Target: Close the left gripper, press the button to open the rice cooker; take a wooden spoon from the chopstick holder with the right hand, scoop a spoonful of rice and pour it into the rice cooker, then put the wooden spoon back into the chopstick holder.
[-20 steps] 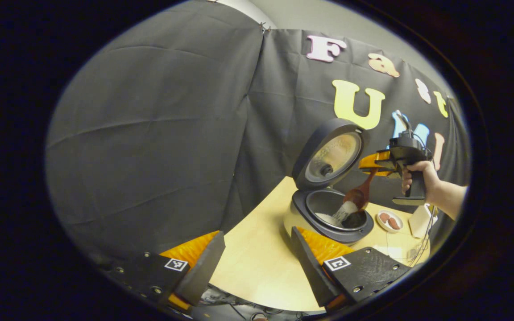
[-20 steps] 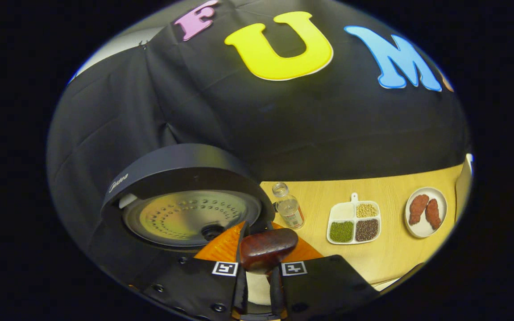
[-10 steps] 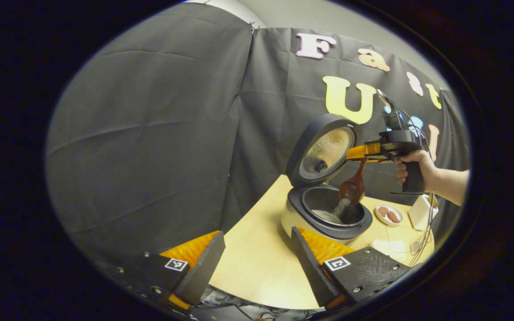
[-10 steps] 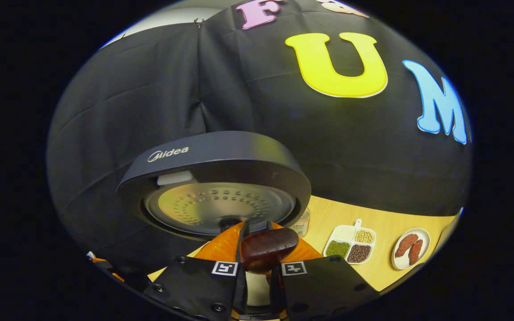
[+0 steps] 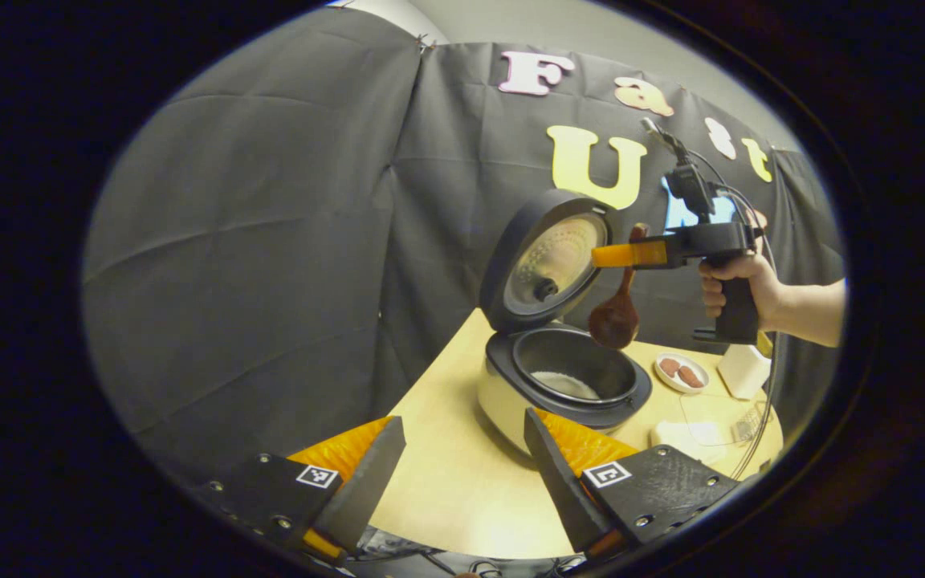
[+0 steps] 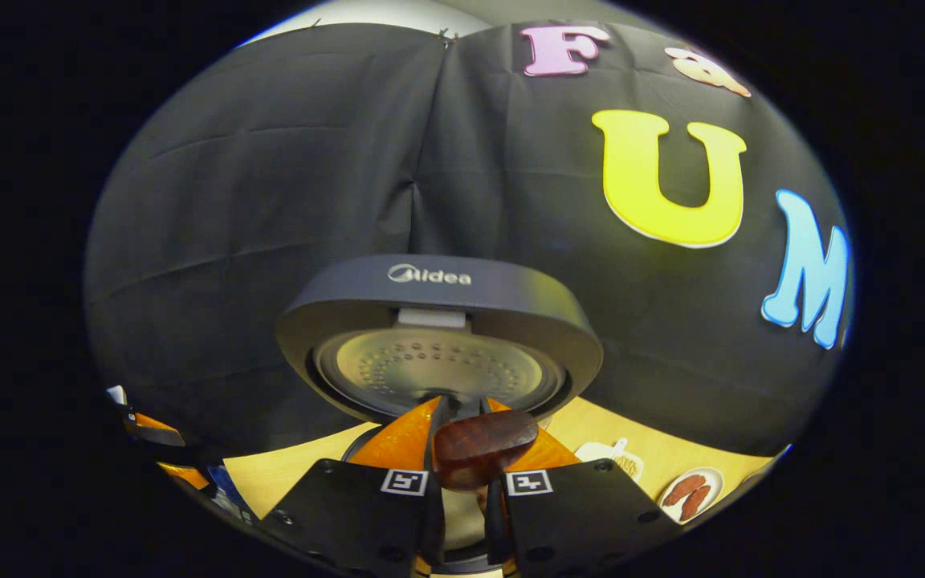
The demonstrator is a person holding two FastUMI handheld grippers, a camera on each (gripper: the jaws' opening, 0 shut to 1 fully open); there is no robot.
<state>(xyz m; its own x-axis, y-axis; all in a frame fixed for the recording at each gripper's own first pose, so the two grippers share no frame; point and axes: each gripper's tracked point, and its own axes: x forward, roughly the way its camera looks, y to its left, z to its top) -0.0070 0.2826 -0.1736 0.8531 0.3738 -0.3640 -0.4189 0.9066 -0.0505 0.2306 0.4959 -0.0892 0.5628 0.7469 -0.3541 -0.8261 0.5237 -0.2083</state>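
Note:
The rice cooker (image 5: 511, 393) stands on the wooden table with its lid (image 5: 547, 257) raised. A patch of white rice (image 5: 563, 384) lies in the dark inner pot. A hand holds my right gripper (image 5: 607, 255) level above the pot, shut on the handle of the wooden spoon (image 5: 613, 321). The spoon hangs bowl down, clear of the rim. In the right gripper view the handle's end (image 6: 484, 449) sticks up between the fingers of the right gripper (image 6: 462, 405), facing the lid (image 6: 438, 337). My left gripper (image 5: 462, 474) is open near the table's front edge, short of the cooker.
Right of the cooker are a small plate with brown pieces (image 5: 679, 372), a white container (image 5: 743, 371) and a pale dish (image 5: 675, 433). A cable hangs from the right gripper. The right gripper view catches the plate (image 6: 691, 494) and a divided dish (image 6: 615, 459).
The right gripper has risen and drawn the spoon up out of the pot. Rice was sliding off the spoon before; now the spoon hangs above the rim. The left gripper stays open.

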